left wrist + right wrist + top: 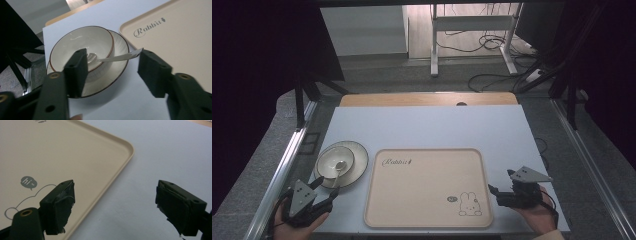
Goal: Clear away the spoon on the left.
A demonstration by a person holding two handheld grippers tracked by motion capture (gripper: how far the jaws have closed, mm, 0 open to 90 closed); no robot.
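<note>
Spoon (338,169) rests in the bowl (334,161) on the plate (357,159) near your tabletop's (427,127) left edge, handle slanting toward the near edge. Your left gripper (323,189) hangs open and empty just short of it; your right gripper (500,186) gapes empty beside the tray (427,186).

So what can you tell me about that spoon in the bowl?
The spoon looks white and glossy, maybe ceramic. Its rounded scoop end lies down inside the bowl, and its flat handle leans over the bowl's rim, sticking out toward the tray. The handle's end hangs above the plate under the bowl. Nothing holds it: the left gripper is open and just in front of it, with one jaw hiding part of the scoop. In the high view the spoon points toward the person.
</note>
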